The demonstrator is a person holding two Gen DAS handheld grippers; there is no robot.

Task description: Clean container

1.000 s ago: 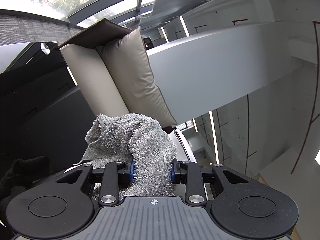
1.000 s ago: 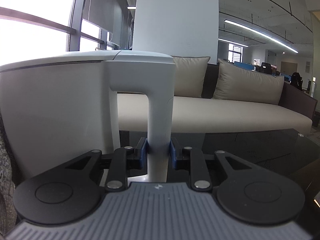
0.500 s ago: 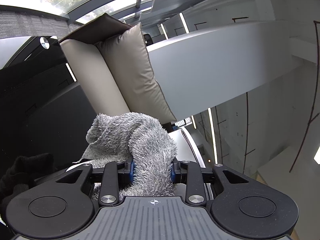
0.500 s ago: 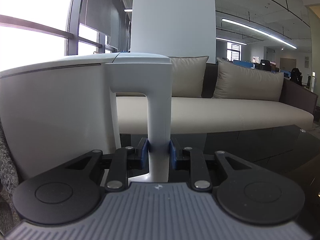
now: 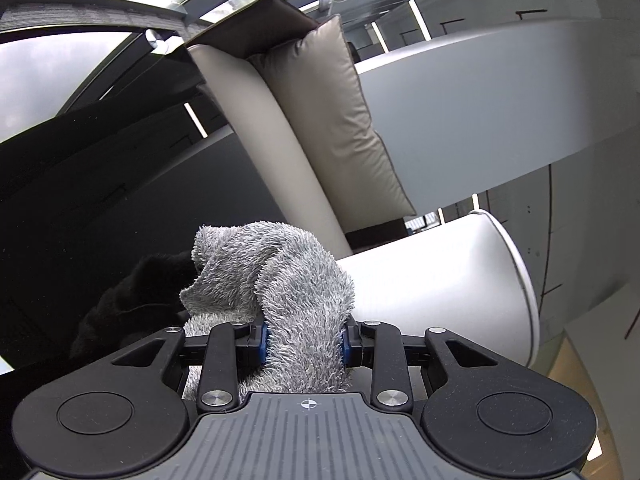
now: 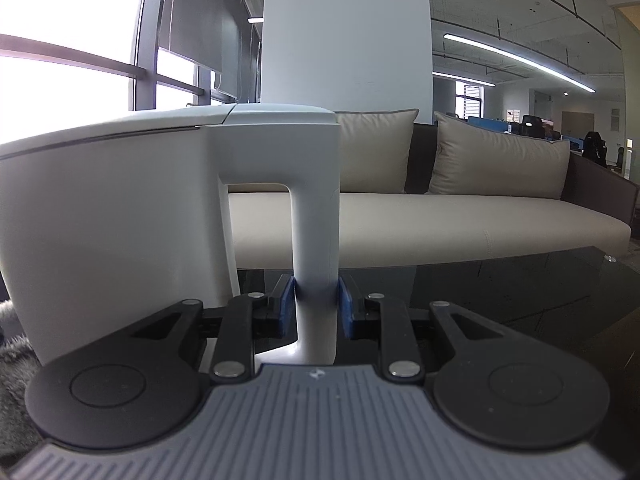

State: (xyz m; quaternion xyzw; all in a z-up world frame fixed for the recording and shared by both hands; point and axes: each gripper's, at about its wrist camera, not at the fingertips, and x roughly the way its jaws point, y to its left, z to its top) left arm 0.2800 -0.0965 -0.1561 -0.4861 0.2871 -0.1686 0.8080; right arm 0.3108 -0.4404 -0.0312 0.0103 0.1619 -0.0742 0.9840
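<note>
Gripping the jug (image 6: pixel 108 216) by its handle (image 6: pixel 316 216), the right gripper (image 6: pixel 316 308) is steadying it while the left gripper (image 5: pixel 304 340), clenching a cloth (image 5: pixel 280 276) beside the jug, is apparently mid-wipe, with cleaning seemingly unfinished.

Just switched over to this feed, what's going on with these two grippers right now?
A person is cleaning a white container. The right gripper is shut on its handle, holding it upright above a dark glass table. The left gripper is shut on a grey fluffy cloth beside the container's wall.

Both wrist cams close-up (left rolled), sharing container (image 5: pixel 440 276) (image 6: pixel 100 216), sofa (image 6: pixel 420 224).
</note>
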